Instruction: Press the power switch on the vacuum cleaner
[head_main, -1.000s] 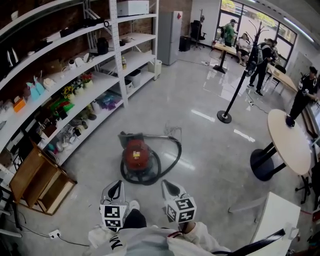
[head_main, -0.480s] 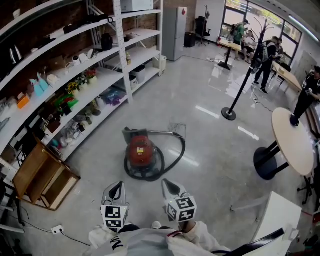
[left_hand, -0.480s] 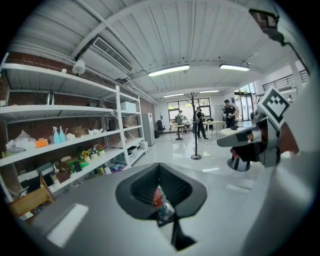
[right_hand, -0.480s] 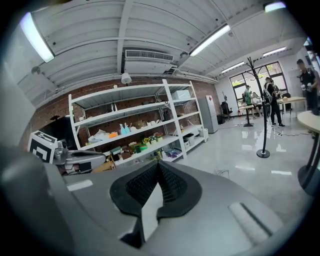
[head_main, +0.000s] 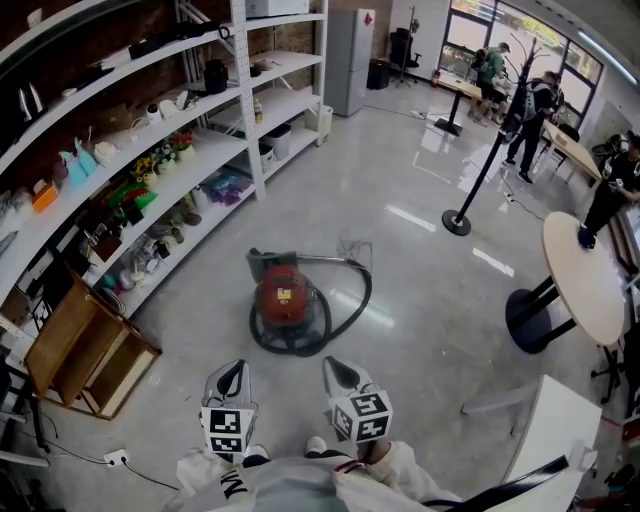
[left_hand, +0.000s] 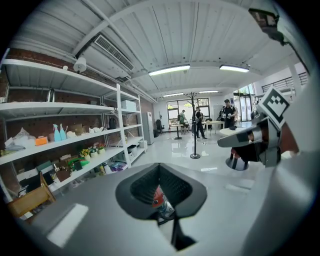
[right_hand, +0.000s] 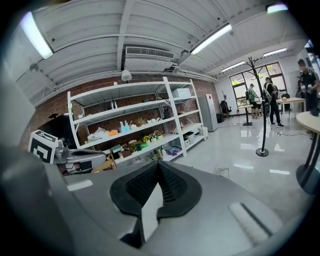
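Where one vacuum (head_main: 282, 298) sits, two grippers (head_main: 236, 365) (head_main: 332, 363) seem closed.

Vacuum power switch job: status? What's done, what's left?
Done: nothing visible. The vacuum cleaner sits untouched on the floor, its hose looped round it.
In hand: the left claw and right claw are both shut and empty. They are held close to the person, pointing toward the vacuum but well short of it.
Left: close the gap, find the switch (I can't make it out here) and press it.
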